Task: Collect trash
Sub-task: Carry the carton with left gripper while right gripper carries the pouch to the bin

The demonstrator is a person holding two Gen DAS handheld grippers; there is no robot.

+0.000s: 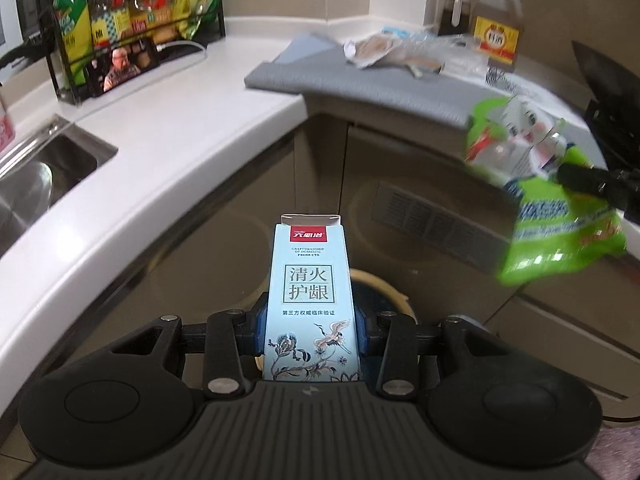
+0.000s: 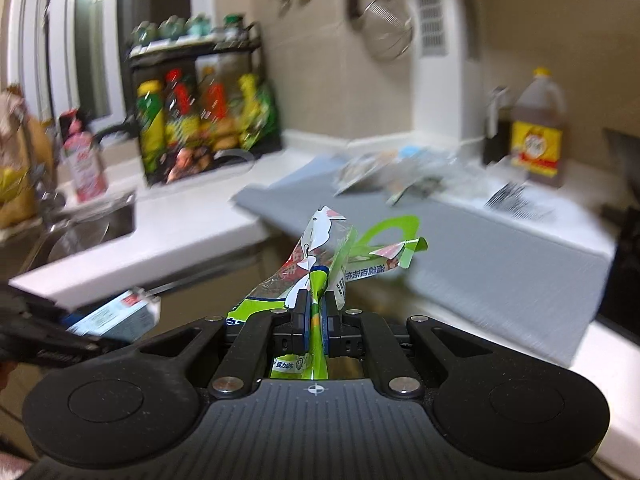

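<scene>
on the left a steel sink (image 1: 48, 168) is sunk into the white counter (image 1: 168, 128), and behind it a black rack (image 1: 132, 28) keeps sauce bottles upright against the wall; their labels are too small to read. in the middle the left gripper (image 1: 310, 320) pinches a pale blue toothpaste carton (image 1: 310, 280) by its long sides, open flap end pointing away, so it can be carried lengthwise. the carton hangs off the counter, above a round bin rim (image 1: 390, 284) that shows just behind it, probably where the trash is going. its print reads "清火护龈", with "craftsmanship of domestic products" above and a crane drawing below. further right, loose wrappers (image 1: 394, 54) lie on a grey mat (image 1: 360, 84), waiting to be collected, beside a yellow-labelled jug (image 1: 496, 24). at far right the right gripper (image 2: 316, 310) is pressed nearly together on a crumpled green wrapper (image 2: 320, 264), nipped at a fold so the thin film cannot slip; its writing is too crumpled to read reliably.
</scene>
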